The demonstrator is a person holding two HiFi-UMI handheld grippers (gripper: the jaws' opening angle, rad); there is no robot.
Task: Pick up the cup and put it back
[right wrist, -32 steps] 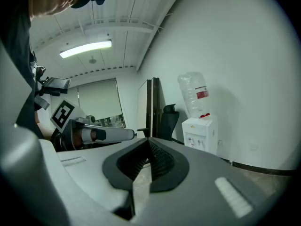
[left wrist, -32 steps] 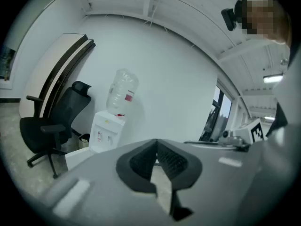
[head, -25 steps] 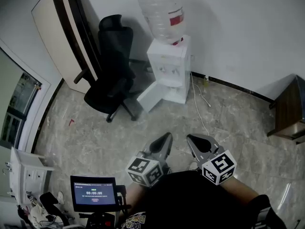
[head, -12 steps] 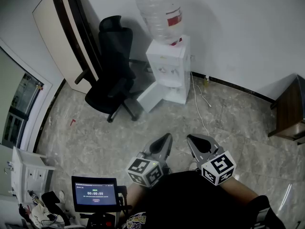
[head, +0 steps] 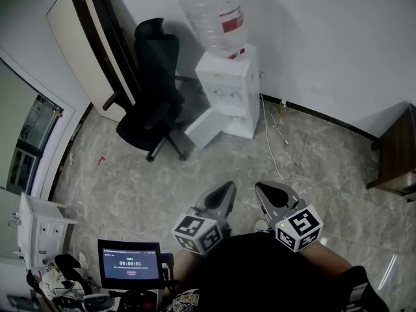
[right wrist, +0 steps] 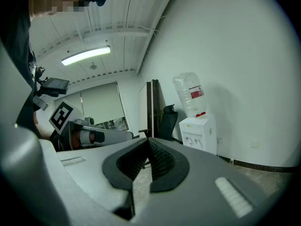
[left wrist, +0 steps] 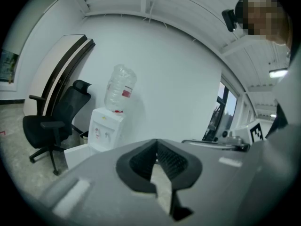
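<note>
Grey stone floor (head: 130, 187) fills most of the head view. At the far left a small white cabinet (head: 40, 229) stands below a window (head: 31, 142). Just right of it, low down, a dark screen (head: 129, 264) glows with small numbers. Higher up, a long cream and dark board (head: 81, 41) leans on the wall. Next comes a black office chair (head: 153, 103) on wheels. Just beside the chair stands a white water cooler (head: 229, 90) with a big clear bottle (head: 208, 15) on top. Its low white door (head: 203, 129) hangs open toward the chair. A thin white cord (head: 270, 145) runs from the wall over the floor, right of the cooler. At the far right edge sits a brown wooden cabinet (head: 396, 158).

Low in the middle, over the person's black top (head: 260, 275), the left gripper (head: 227, 188) and the right gripper (head: 261, 190) sit side by side. Both point across bare floor toward the cooler. The chair and the open door stand a bit left of that line, and the cord lies a bit right of it.

The left fingers (left wrist: 141, 161) are pressed together at the tips and hold nothing. The right fingers (right wrist: 162, 161) are squeezed tight too, with nothing in them.

No view shows the cup, so I cannot tell where it is.
</note>
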